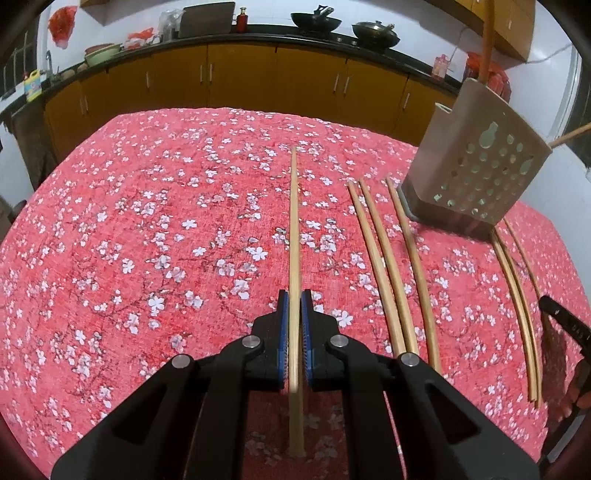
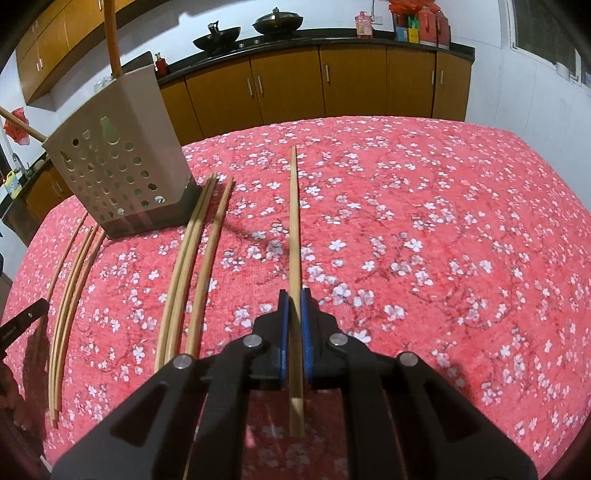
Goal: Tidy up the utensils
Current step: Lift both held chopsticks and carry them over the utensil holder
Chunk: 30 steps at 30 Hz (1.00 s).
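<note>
My left gripper (image 1: 294, 297) is shut on a wooden chopstick (image 1: 294, 221) that points forward above the red floral tablecloth. My right gripper (image 2: 294, 295) is shut on another wooden chopstick (image 2: 294, 221), also pointing forward. A beige perforated utensil holder (image 1: 476, 166) stands at the right in the left wrist view and shows at the left in the right wrist view (image 2: 118, 173); an orange handle sticks out of its top. Loose chopsticks (image 1: 391, 266) lie in two groups on the cloth by the holder, also seen in the right wrist view (image 2: 192, 266).
The table (image 2: 443, 240) carries a red cloth with white blossoms. Behind it runs a kitchen counter with yellow cabinets (image 1: 240, 77), woks (image 1: 316, 20) and bottles. The other gripper's black tip shows at the right edge (image 1: 561, 317) and at the left edge (image 2: 26, 317).
</note>
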Motion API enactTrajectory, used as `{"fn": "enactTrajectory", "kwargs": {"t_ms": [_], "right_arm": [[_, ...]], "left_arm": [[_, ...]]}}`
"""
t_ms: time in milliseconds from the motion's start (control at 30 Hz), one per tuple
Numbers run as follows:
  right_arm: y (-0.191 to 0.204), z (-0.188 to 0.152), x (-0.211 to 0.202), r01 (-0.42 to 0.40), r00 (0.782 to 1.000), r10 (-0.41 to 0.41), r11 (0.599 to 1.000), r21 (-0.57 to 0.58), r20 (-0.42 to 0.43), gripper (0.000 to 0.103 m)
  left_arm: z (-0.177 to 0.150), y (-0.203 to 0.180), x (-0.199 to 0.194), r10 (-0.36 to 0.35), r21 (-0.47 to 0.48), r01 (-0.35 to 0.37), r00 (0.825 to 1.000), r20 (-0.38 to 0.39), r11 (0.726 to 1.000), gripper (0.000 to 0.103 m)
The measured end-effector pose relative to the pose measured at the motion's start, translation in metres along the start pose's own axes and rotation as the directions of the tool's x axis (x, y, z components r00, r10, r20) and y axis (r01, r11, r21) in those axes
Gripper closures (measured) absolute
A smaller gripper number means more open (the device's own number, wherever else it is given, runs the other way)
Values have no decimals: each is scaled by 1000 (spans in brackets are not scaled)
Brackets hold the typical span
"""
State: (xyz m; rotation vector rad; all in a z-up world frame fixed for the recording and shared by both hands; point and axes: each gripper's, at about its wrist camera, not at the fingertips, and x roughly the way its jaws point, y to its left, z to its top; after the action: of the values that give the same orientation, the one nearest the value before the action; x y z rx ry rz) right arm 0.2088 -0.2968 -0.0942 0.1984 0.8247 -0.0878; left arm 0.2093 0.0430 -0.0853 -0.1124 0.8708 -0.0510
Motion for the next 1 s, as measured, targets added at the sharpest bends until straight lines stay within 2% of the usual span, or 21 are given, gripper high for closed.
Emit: {"fn": "enactTrajectory", "kwargs": {"t_ms": [200, 433, 667, 1000], "right_arm": [[-1, 6, -33, -21, 997, 21, 1000, 0, 72, 95], [3, 30, -80, -41, 976, 41, 999, -2, 212, 95], [6, 51, -112, -51, 947, 50, 999, -4, 318, 95], [11, 62, -134, -53, 921, 57, 998, -23, 385, 95]], "left_arm": [[-5, 10, -13, -6, -12, 6, 1000, -5, 1000, 96], [12, 16, -47, -40, -18, 41, 997, 67, 999, 96], [39, 9, -88, -72, -2, 73, 982, 178, 997, 96], [62, 4, -117, -73, 13, 72, 959, 273, 997, 96]]}}
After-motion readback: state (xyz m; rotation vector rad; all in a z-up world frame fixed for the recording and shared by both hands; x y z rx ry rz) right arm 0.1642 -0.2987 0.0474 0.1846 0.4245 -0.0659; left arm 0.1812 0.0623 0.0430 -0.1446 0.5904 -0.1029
